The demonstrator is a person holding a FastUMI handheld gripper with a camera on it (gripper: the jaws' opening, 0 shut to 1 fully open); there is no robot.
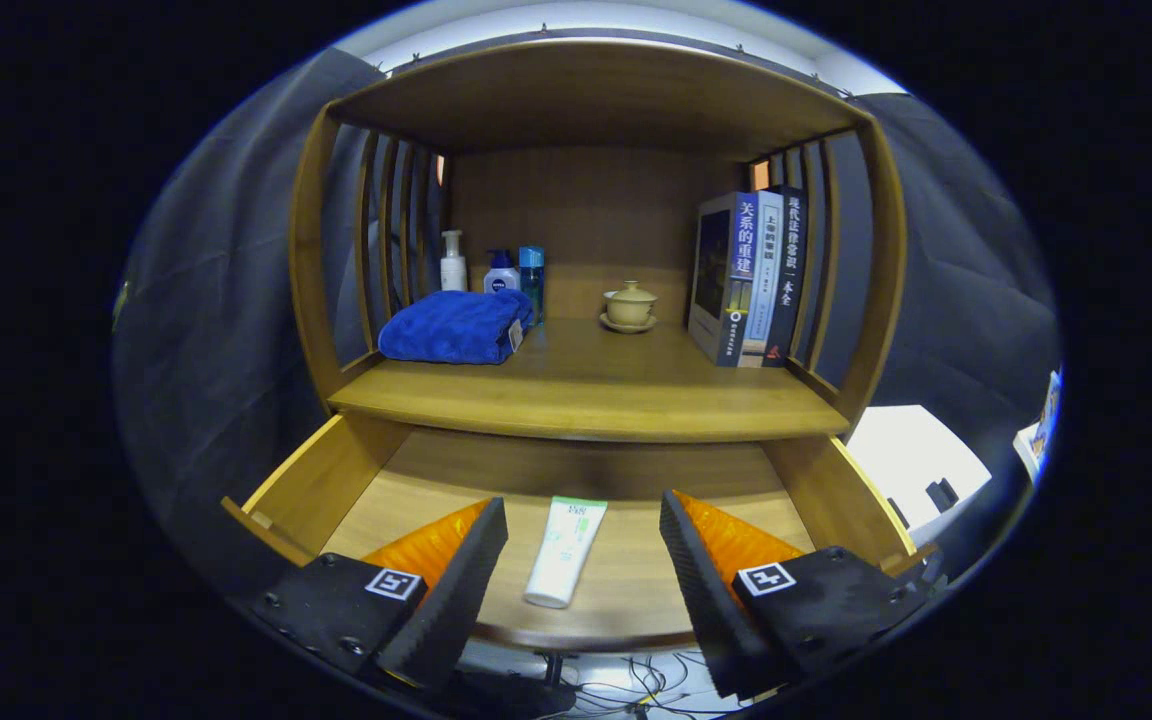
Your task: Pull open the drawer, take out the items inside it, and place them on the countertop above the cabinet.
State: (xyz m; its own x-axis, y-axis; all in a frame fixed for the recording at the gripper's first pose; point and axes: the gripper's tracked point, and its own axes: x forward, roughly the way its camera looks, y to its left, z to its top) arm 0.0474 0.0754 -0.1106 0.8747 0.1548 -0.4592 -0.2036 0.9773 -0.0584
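Gripper (584,545) is held with its fingers spread wide, nothing clasped between them, poised over the pulled-out light wooden drawer (308,480). A white squeeze tube with green print (564,550) is seen lying flat on the drawer floor, roughly midway between the two fingers and touching neither — its cap end points toward the drawer front. No other item can be made out in the visible part of the drawer.

Above the drawer, the wooden countertop of the cabinet (586,395) is noted, already carrying a folded blue towel (454,326), three toiletry bottles (496,268) behind it, a small beige lidded tea cup on a saucer (629,305), and a row of upright books (751,278) at the far side.

Step in hand, as judged: drawer-opening is done; retrieval of the tube is not yet begun. The next move calls for the fingers to be lowered astride the tube and closed across its narrow width — then a lift clear of the countertop's front edge and placement on the bare central wood, between towel and books.
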